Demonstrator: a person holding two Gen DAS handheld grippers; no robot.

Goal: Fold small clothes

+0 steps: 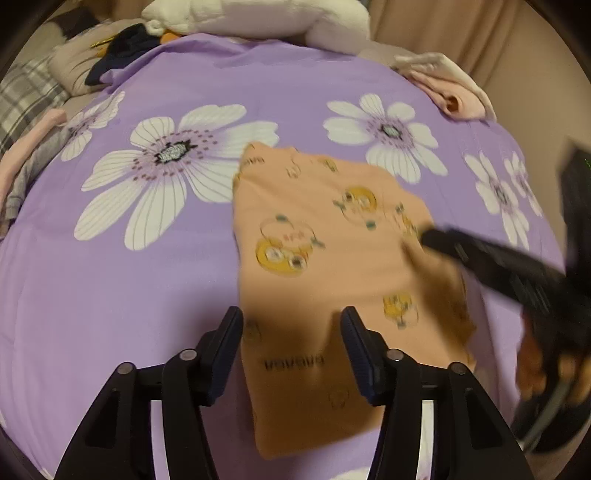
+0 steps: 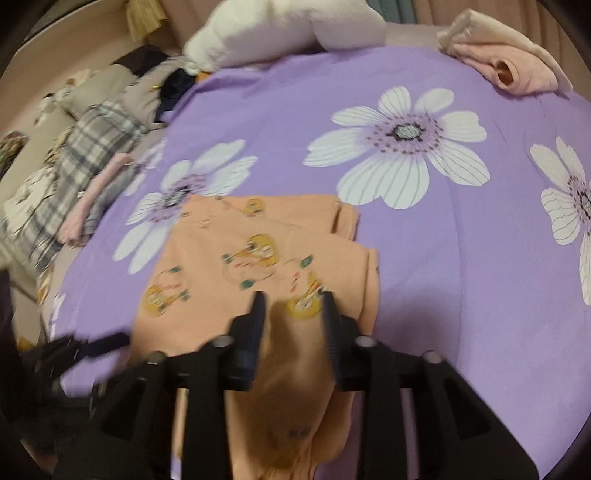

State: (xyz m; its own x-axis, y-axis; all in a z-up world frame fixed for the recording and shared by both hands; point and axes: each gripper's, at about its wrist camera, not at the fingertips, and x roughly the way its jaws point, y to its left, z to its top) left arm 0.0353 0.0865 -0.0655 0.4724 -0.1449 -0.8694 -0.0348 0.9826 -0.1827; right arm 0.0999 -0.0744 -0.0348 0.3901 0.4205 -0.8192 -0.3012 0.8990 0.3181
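Note:
An orange child's garment (image 1: 314,240) printed with yellow cartoon figures lies flat on a purple flowered bedspread (image 1: 110,295). My left gripper (image 1: 291,321) hovers over its near left part, jaws apart, with the cloth lying flat beneath them. My right gripper (image 1: 428,234) reaches in from the right with its tip on the garment's right edge, a hand (image 1: 535,365) behind it. In the right wrist view the right gripper (image 2: 293,306) stands with its jaws apart over the garment (image 2: 221,258), cloth showing between them. The left gripper (image 2: 107,341) shows blurred at lower left.
Folded pink clothes (image 1: 454,92) sit at the bedspread's far right corner (image 2: 517,70). A white plush bundle (image 1: 258,18) lies along the far edge. Plaid bedding (image 2: 92,147) and pink and grey garments (image 1: 29,158) lie at the left.

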